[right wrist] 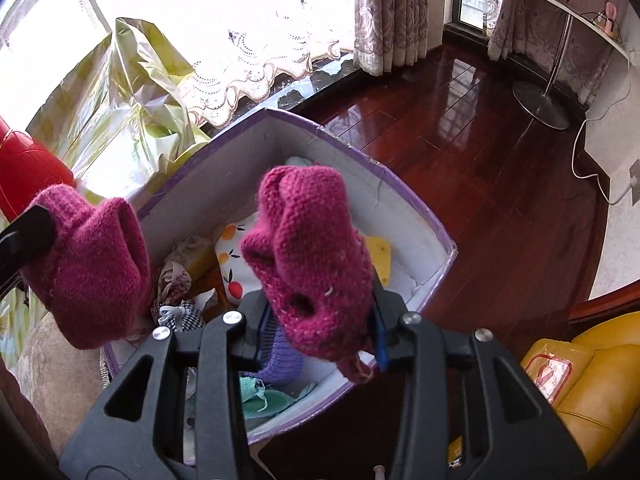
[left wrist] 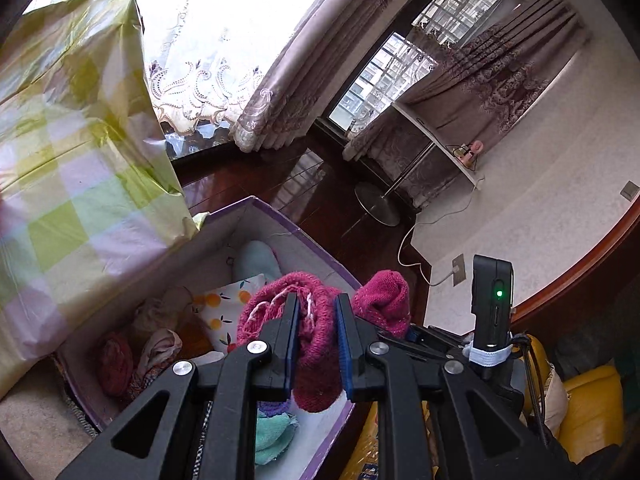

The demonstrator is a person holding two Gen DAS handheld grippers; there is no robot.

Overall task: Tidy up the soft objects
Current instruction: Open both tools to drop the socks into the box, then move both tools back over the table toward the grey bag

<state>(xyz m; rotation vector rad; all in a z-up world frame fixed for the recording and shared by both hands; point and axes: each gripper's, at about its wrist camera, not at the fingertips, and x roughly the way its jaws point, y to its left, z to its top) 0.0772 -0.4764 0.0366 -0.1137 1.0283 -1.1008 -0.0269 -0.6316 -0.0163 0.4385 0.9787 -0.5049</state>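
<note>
Two magenta knit pieces, one in each tool, above the purple box.

My left tool (left wrist: 316, 320) grips one knit piece (left wrist: 316, 364); my right tool (right wrist: 320, 320) clamps the other (right wrist: 308, 256), at 12 o'clock over the box (right wrist: 420, 216).

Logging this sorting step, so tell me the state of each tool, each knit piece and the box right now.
left tool: shut on left magenta knit piece
right tool: shut on right magenta knit piece
left magenta knit piece: pinched, held above the box
right magenta knit piece: pinched, held above the box
purple box: open-topped, holding several soft items
</note>
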